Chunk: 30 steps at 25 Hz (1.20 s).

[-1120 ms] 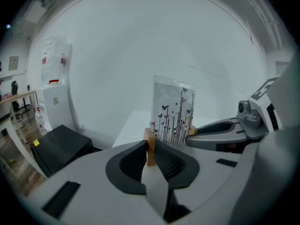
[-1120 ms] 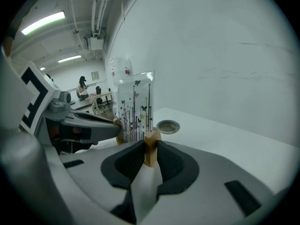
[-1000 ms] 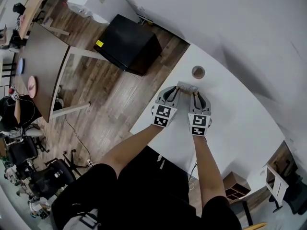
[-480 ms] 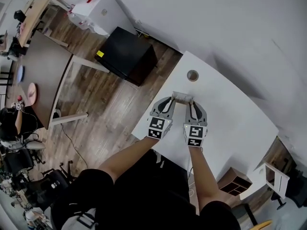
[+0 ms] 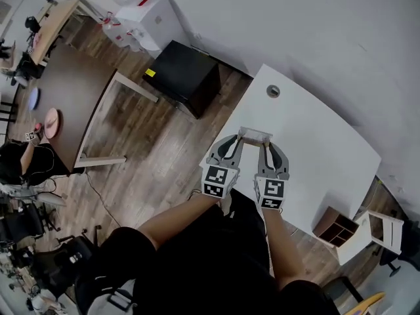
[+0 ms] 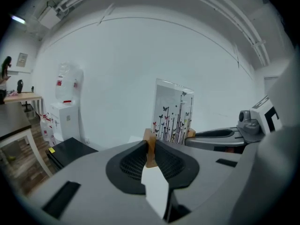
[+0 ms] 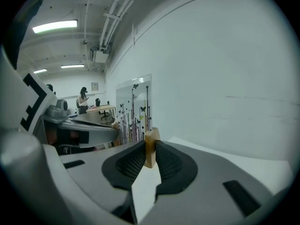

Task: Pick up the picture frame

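The picture frame [image 5: 254, 135] hangs in the air above the white table [image 5: 315, 156], held between both grippers. It is a clear panel printed with black stems and butterflies [image 6: 174, 112], standing on a wooden base. My left gripper [image 5: 231, 142] is shut on the base's left end [image 6: 150, 146]. On the base's right end [image 7: 150, 146] my right gripper [image 5: 267, 146] is shut. In the right gripper view the panel [image 7: 133, 109] rises to the left of the jaws.
A round grommet hole [image 5: 273, 91] sits in the table near its far corner. A black cabinet [image 5: 184, 75] and a white water dispenser [image 5: 147, 15] stand on the wooden floor to the left. A brown table [image 5: 65, 97] lies further left. A small wooden shelf [image 5: 335, 227] stands right.
Both grippers have risen together with the frame, lifting it off the table. They have also drawn back toward the table's near edge. The grip has not changed.
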Each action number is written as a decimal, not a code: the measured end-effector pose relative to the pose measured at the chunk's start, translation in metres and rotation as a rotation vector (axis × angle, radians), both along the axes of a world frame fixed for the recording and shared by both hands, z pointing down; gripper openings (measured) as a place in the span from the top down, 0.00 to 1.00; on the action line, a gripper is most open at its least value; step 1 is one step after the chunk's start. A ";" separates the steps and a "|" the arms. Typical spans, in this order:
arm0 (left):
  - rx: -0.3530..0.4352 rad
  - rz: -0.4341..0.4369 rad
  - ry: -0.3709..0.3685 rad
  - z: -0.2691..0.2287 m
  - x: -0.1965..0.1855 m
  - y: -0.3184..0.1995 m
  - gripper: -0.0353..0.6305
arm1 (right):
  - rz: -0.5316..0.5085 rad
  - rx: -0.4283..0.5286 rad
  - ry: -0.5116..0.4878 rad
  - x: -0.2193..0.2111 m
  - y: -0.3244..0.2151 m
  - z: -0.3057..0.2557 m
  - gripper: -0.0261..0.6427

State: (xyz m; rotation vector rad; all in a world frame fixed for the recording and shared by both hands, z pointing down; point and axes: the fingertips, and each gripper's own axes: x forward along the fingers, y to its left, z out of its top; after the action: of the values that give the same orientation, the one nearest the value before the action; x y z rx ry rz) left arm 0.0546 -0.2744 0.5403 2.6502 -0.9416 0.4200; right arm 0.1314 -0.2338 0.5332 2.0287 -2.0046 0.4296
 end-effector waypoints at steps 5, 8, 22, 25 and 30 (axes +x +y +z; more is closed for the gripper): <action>0.003 -0.015 0.014 -0.037 -0.060 0.054 0.86 | 0.020 0.011 -0.053 -0.059 0.055 -0.035 0.84; 0.021 -0.010 0.034 -0.057 -0.084 0.085 0.86 | 0.013 0.042 -0.033 -0.084 0.085 -0.056 0.84; 0.060 0.063 0.092 -0.087 -0.140 0.196 0.86 | 0.105 0.088 -0.011 -0.142 0.201 -0.085 0.85; 0.061 0.065 0.099 -0.087 -0.143 0.203 0.86 | 0.113 0.092 -0.008 -0.146 0.210 -0.086 0.85; 0.090 0.065 0.107 -0.096 -0.146 0.211 0.86 | 0.119 0.115 0.004 -0.149 0.219 -0.092 0.85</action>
State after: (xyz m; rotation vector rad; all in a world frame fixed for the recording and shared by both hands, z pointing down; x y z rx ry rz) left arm -0.0916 -0.0634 0.4444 2.7597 -0.8629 0.2522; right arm -0.0176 -0.0144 0.4409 2.2242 -1.9548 0.3399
